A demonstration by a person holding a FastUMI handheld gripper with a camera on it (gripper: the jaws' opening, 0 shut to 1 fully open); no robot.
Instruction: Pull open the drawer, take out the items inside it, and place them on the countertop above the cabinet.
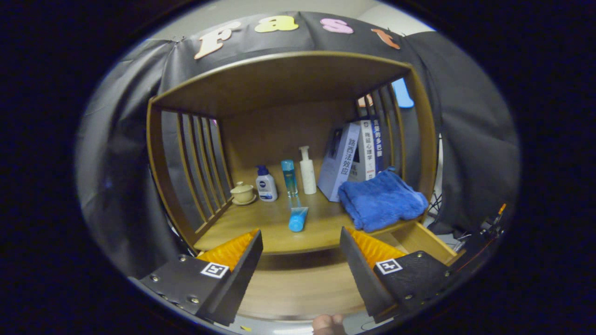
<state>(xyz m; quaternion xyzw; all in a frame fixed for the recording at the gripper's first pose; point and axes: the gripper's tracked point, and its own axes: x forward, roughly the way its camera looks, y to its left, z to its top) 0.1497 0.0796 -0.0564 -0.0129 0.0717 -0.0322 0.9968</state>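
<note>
Gripper (301, 242) hovering with fingers spread wide, holding nothing. Drawer (419, 237) standing pulled out at lower right, contents hidden. Tube (298, 218) lying on countertop (260, 223), centre frame: probably light, slick; best pinching mid-body.

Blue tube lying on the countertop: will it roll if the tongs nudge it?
Probably: the blue tube lies on its side on the smooth countertop, cap end toward the open tongs. Its flattened tail may limit rolling. It looks light, so it may well skid.
</note>
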